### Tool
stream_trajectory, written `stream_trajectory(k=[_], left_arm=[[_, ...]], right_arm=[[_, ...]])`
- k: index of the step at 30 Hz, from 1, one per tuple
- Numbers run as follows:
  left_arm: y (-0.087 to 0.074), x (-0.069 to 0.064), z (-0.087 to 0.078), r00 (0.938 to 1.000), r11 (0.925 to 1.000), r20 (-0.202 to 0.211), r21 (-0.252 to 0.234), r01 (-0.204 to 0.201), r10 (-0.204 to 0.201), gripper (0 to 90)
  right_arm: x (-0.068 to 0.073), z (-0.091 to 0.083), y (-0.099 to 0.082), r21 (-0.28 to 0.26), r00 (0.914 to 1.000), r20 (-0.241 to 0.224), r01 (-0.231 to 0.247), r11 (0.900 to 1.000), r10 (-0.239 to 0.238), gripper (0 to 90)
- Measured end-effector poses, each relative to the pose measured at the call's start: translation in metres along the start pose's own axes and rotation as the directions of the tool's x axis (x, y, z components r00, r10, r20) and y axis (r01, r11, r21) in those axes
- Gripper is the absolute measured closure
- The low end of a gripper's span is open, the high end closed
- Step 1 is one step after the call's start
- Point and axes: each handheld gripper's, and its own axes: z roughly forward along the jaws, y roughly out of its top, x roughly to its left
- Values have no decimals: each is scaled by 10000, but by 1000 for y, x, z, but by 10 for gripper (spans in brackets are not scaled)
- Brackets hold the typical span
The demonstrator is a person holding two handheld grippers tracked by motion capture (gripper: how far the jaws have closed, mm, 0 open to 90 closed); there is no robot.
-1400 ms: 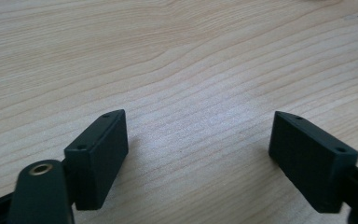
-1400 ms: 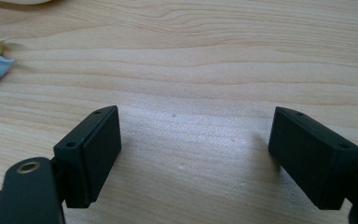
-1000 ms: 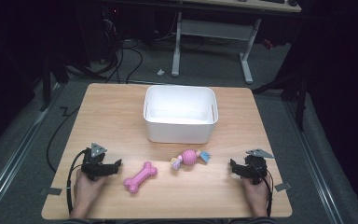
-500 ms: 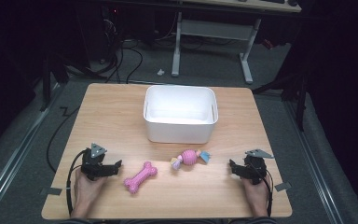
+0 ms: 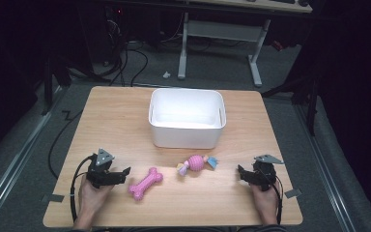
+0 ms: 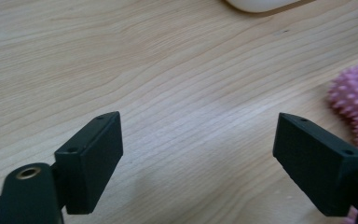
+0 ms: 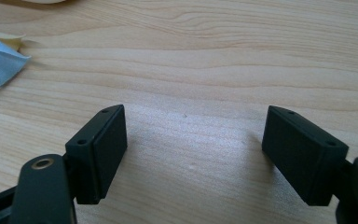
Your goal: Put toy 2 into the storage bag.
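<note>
Where bin [image 5: 187, 119] sits (dark room), wooden table [image 5: 121, 121]

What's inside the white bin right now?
The white bin looks empty in the high view: bare white floor and inner walls. The strip of floor right behind its near wall is hidden. The pink bone and ball toy lie outside it.

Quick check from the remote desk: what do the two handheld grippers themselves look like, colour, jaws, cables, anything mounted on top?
Both are black. The left gripper and right gripper each carry a grey three-cornered plate on top and trail a black cable. Close up, the jaws are flat, blocky black pads with small screw holes, and a brass-ringed hole sits in the arm behind one pad.
</note>
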Motion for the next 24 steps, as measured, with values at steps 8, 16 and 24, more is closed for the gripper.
stream_trajectory(k=[8,16,24], left_arm=[[5,-15,-9,9991,9992,220,148,-378,375,176],[9,-29,-16,9970,9976,331,-6,-695,694,205],[16,-39,-22,9933,9964,799,112,-844,832,246]], right_arm=[[0,0,0,5,10000,-6,0,10000,0,223],[0,0,0,8,10000,3,-13,10000,13,224],[0,0,0,32,10000,6,-8,10000,8,225]])
